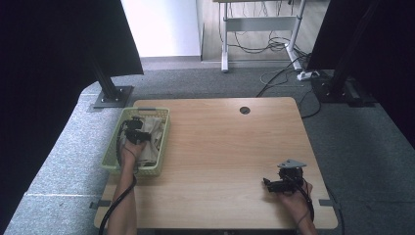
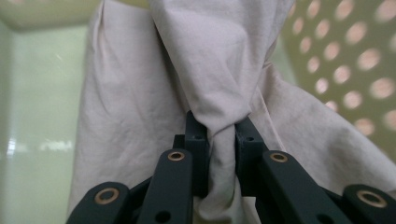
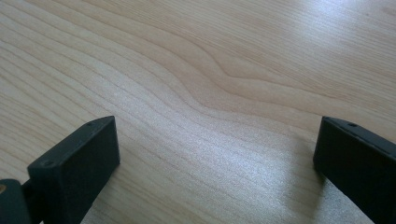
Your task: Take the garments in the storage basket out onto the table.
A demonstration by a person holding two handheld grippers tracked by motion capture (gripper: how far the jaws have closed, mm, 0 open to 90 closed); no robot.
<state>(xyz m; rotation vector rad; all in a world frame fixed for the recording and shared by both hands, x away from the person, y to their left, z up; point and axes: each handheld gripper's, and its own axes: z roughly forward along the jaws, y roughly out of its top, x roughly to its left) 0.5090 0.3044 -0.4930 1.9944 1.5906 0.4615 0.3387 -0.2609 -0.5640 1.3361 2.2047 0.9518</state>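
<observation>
A pale beige cloth (image 1: pixel 153 134) lies bunched inside a light green perforated basket (image 1: pixel 161 113) at the table's left edge. My left gripper (image 1: pixel 133 128) reaches down into that basket. In the left gripper view its jaws are shut on a gathered fold of the cloth (image 2: pixel 219 93), and my left gripper (image 2: pixel 220 140) pinches the fabric tightly between the pads. My right gripper (image 1: pixel 268 183) rests low over the wooden table near the front right corner. In the right gripper view my right gripper (image 3: pixel 215 149) stands wide open over bare wood, nothing between its fingers (image 3: pixel 79 158).
The basket's holed wall (image 2: pixel 355 60) rises close on the right of the cloth. The wooden table (image 1: pixel 230 147) has a round cable hole (image 1: pixel 244 110) near its far edge. Black stands and cables sit on the grey carpet beyond.
</observation>
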